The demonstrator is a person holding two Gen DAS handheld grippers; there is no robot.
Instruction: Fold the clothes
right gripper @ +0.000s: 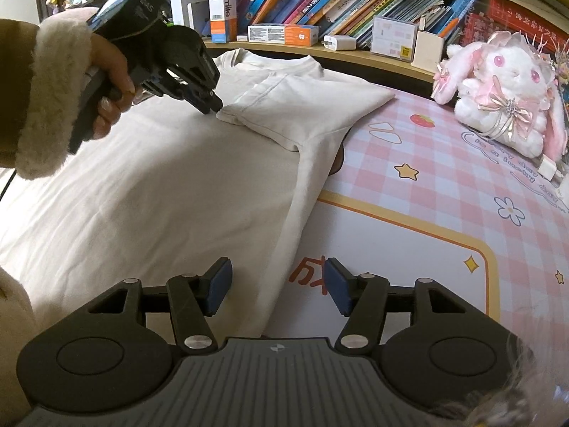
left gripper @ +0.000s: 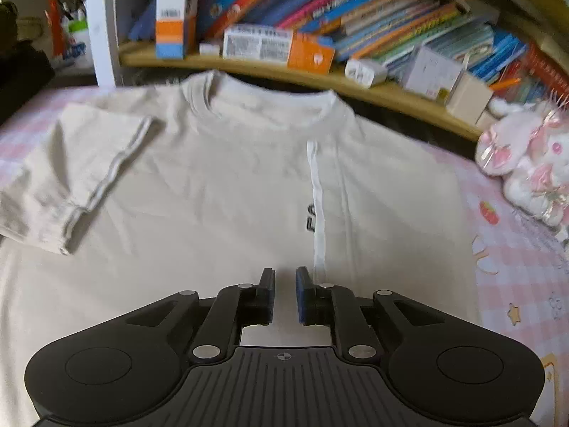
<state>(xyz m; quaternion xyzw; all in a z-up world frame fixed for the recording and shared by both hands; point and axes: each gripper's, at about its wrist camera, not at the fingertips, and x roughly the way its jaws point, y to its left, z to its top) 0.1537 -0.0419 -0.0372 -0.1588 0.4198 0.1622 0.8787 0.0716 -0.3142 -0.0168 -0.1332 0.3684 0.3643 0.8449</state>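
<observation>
A cream T-shirt (left gripper: pixel 220 185) lies flat on the pink checked table cover, collar toward the bookshelf. Its left sleeve (left gripper: pixel 71 174) is folded inward, and its right sleeve (right gripper: pixel 284 106) is folded over the chest. My left gripper (left gripper: pixel 285 284) hovers low over the shirt's middle, jaws a narrow gap apart and empty. In the right wrist view the left gripper (right gripper: pixel 215 105) has its tips at the folded right sleeve's edge; I cannot tell whether they touch it. My right gripper (right gripper: pixel 277 284) is open and empty above the shirt's right side edge (right gripper: pixel 302 192).
A wooden shelf (left gripper: pixel 270 74) with books and boxes runs along the table's far edge. A white and pink plush rabbit (right gripper: pixel 508 89) sits at the right. The pink checked table cover (right gripper: pixel 444 185) lies bare to the right of the shirt.
</observation>
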